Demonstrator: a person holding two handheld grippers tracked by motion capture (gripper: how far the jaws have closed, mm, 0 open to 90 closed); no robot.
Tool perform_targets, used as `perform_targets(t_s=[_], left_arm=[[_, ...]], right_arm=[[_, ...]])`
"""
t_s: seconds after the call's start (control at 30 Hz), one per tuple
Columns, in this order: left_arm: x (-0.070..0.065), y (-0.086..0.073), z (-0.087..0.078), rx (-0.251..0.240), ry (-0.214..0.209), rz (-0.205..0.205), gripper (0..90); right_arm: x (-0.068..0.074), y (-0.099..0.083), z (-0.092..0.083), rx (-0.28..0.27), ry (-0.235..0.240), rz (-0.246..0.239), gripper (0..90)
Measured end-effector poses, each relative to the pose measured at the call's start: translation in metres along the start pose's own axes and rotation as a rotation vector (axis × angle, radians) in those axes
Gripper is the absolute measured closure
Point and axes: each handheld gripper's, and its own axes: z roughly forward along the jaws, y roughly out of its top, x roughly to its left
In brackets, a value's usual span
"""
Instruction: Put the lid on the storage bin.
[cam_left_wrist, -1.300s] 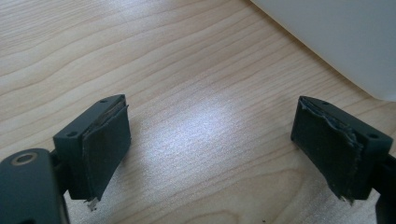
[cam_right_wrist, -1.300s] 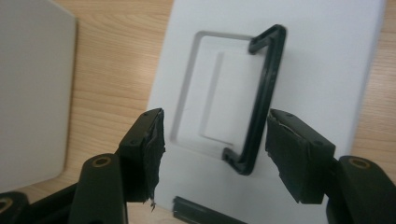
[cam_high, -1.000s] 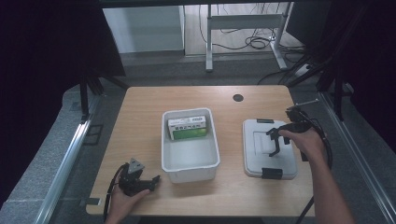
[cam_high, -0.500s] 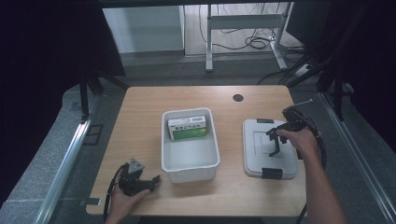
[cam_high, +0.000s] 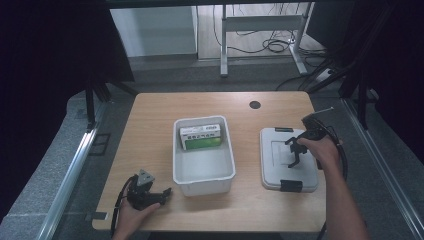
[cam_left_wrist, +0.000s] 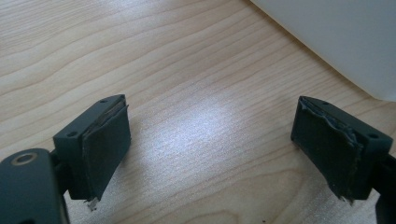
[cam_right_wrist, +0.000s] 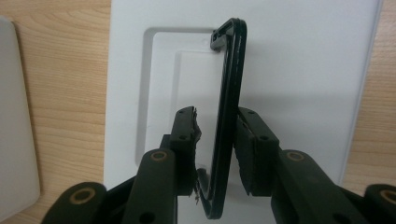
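White bin (cam_high: 203, 172) at mid-desk (cam_high: 150, 125) holds a green box (cam_high: 201, 137); the lid (cam_high: 280, 172) lies on the desk right of the bin, not yet fitted. Right tongs (cam_right_wrist: 215, 126) nearly closed about the lid's raised black handle (cam_right_wrist: 229, 84). Left tongs (cam_left_wrist: 212, 140) wide, empty, left of the bin. Nothing obstructs.

Left claw (cam_high: 167, 191) low near the body, jaws wide apart; right claw (cam_high: 294, 152) extended forward, jaws nearly together.
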Motion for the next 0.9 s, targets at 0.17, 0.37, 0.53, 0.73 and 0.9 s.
perform_targets(t_s=[0.17,0.37,0.53,0.73,0.9], left_arm=[[0.000,0.000,0.000,0.000,-0.001,0.000,11.7],[0.001,0.000,0.000,0.000,-0.005,0.004,11.7],[0.001,0.000,0.000,0.000,-0.005,0.005,11.6],[0.001,0.000,0.000,0.000,-0.005,0.005,11.7],[0.001,0.000,0.000,0.000,-0.005,0.005,11.6]], right_arm=[[-0.001,0.004,0.002,0.013,0.019,0.033,82.9],[-0.002,0.005,0.004,0.024,0.020,0.058,84.9],[-0.002,0.004,0.003,0.018,0.023,0.071,85.1],[0.002,0.003,0.000,0.011,0.027,0.086,85.2],[0.003,0.000,-0.006,-0.003,0.054,0.097,85.2]])
